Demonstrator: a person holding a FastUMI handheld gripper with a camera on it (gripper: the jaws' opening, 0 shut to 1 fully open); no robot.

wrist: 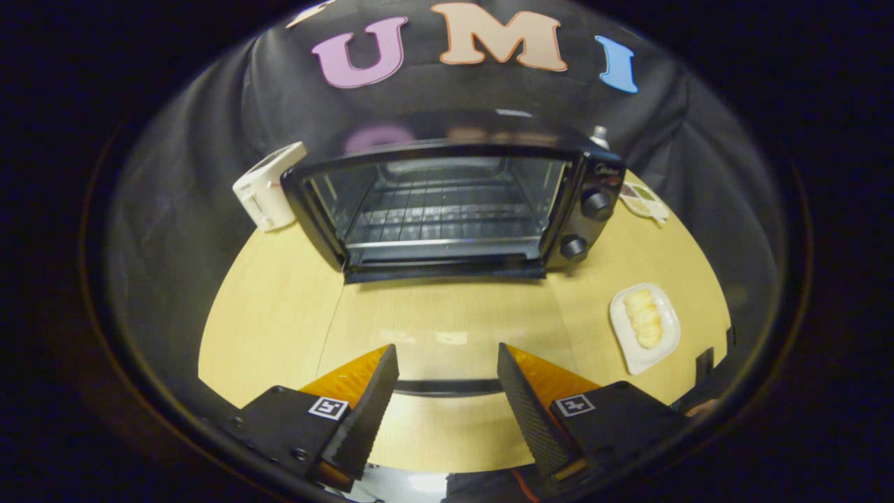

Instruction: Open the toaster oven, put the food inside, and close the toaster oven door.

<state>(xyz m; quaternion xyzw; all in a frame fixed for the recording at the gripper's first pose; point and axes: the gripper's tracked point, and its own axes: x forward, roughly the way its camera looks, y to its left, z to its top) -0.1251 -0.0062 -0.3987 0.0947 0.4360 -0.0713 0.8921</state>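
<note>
Gripper view: the fingers (447, 367) stand apart with nothing between them, poised over the glass of the toaster oven's (454, 202) lowered door, which lies flat on the pale wooden table (272, 314). Beyond the fingers the oven's wire rack sits bare. The food (644, 318), a pale yellow piece, rests on a white plate (628, 353) to the oven's right. A white box (269, 185) leans beside the oven's left wall.
</note>
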